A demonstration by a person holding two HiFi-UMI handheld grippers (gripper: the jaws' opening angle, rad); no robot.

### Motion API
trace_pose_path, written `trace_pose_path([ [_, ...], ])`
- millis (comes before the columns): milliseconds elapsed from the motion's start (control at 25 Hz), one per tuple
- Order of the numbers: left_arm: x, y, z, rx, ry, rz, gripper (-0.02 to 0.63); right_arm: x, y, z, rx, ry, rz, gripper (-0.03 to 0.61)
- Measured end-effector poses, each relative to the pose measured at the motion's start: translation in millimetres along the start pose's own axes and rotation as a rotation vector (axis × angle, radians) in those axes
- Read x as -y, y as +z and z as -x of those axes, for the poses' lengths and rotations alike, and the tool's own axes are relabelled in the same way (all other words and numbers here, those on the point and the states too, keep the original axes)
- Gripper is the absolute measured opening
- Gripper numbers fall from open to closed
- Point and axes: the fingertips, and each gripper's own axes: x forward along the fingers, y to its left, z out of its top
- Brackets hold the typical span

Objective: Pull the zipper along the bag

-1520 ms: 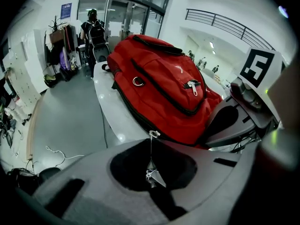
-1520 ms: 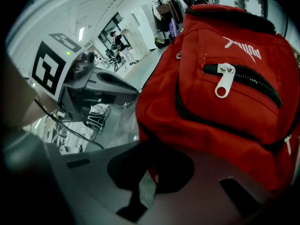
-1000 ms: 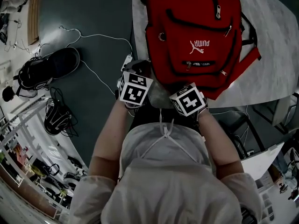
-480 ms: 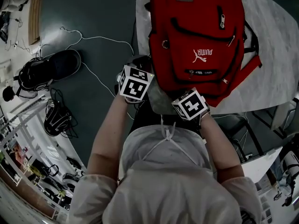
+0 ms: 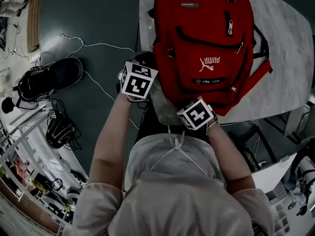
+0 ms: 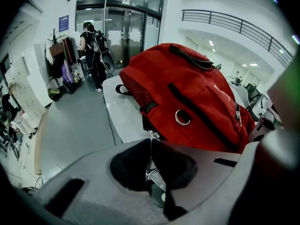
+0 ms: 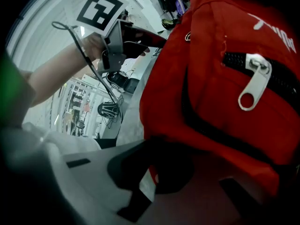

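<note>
Between the pressed-together jaws of the left tool (image 5: 143,60) sits the zipper pull (image 6: 150,173), just off the red bag (image 5: 204,43) lying on the worktop (image 5: 290,58); the right tool (image 7: 149,175) pinches the bag's near hem (a handy anchor). Best drawn steadily along the track, with the fabric held taut.

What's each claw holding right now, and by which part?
Left claw: shut on the metal zipper pull at the backpack's lower side corner. Right claw: apparently pinching the backpack's red fabric at its near bottom edge.
</note>
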Motion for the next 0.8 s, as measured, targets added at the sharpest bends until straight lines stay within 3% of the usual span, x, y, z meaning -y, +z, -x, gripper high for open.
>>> trace_pose_path([
  [360,-7.4,7.8,-14.2,-0.048,-0.013,-0.085,0.025,-1.9,1.0,-1.8,0.024,0.027,-0.029,0.026],
  [600,-8.8,8.3,-11.7,0.062,0.050,-0.055,0.027,-0.9,3.2,0.3,0.040,0.016,-0.024,0.026],
  [800,0.4,-1.9,6.5,0.116,0.075,-0.052,0.146,1.9,0.4,3.8,0.043,-0.041,-0.029,0.026],
])
